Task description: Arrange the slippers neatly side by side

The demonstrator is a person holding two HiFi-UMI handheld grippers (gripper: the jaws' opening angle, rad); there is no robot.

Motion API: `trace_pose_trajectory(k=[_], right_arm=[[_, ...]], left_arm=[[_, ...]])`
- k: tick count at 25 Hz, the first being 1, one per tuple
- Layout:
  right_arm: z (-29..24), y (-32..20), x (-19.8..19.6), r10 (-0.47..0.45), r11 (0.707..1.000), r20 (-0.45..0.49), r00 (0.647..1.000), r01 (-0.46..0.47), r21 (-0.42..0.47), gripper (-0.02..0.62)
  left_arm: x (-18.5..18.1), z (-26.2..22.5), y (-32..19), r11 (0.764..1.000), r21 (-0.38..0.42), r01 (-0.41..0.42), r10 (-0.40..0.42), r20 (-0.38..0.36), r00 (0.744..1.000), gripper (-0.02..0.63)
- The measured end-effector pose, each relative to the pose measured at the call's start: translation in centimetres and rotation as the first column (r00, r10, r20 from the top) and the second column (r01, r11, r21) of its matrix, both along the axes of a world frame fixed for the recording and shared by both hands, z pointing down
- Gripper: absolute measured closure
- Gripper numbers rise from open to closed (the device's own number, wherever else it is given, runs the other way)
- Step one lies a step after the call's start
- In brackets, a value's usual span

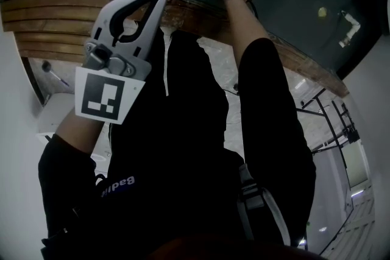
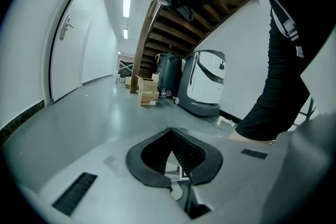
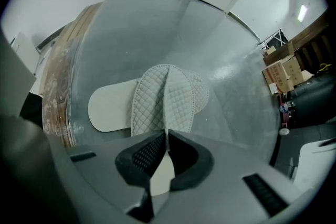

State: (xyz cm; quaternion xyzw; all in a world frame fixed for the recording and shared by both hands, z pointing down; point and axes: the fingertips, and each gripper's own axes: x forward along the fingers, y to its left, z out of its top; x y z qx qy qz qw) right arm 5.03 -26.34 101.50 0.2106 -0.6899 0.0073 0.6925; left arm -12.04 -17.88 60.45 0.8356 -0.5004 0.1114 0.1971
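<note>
At lower centre of the right gripper view, the right gripper [image 3: 166, 134] has its black fingers [image 3: 144, 155] pressed together on the quilted band of a slipper [image 3: 163, 97]. No gap shows at the tips. The band is pinched into a ridge that runs straight up from them. A pale strip of the slipper also shows lower down between the pads. The plain beige sole reaches out toward the left of that frame, and the quilted toe end lies to the right. Under the slipper is grey floor [image 3: 236, 86], with a wooden edge [image 3: 52, 92] curving down the left side. Whether the sole rests on the floor cannot be told.

Low in the left gripper view, the left gripper [image 2: 171, 132] has its fingers [image 2: 152, 157] meeting at the tips with nothing held between them. Past them a corridor opens out: a door [image 2: 68, 50] at left, stairs [image 2: 168, 29] at upper centre, boxes [image 2: 147, 89] and a white machine [image 2: 205, 81] beneath the stairs. The person's black sleeve [image 2: 278, 92] is at right.

From the head view, the left gripper sits at upper left and the right gripper at top centre, with the slipper beyond it at the frame's top edge.
</note>
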Motion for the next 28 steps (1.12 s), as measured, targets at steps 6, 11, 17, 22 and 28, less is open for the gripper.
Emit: trace_pose_trajectory(k=[6,11,17,22,28], right_arm=[[-1.6,-1.3,0.7,0.116,0.993,0.069,0.991,-0.117,0.011,0.588],[-2.9,-2.0,2.4,0.411,0.911,0.170,0.896,-0.402,-0.087,0.588],[-3.0,-2.7,4.2,0.717,0.697,0.223,0.660,-0.681,-0.226,0.588],[-2.0,-2.4,5.6,0.848,0.529,0.210,0.486,-0.795,-0.297,0.588],[-1.0,-2.1,6.7,0.902,0.432,0.176,0.395,-0.843,-0.321,0.588]], left_arm=[[0.2,-0.6,0.0,1.000,0.004,0.001,-0.001,0.007,1.000,0.604],[0.6,-1.6,-0.5,1.000,0.014,0.012,-0.012,-0.015,1.000,0.604],[1.1,-2.0,-0.8,1.000,0.023,0.005,-0.005,0.011,1.000,0.604],[0.7,-2.2,-0.8,1.000,0.019,-0.001,0.001,0.028,1.000,0.604],[0.5,-1.8,-0.9,1.000,0.012,0.006,-0.006,0.019,1.000,0.604]])
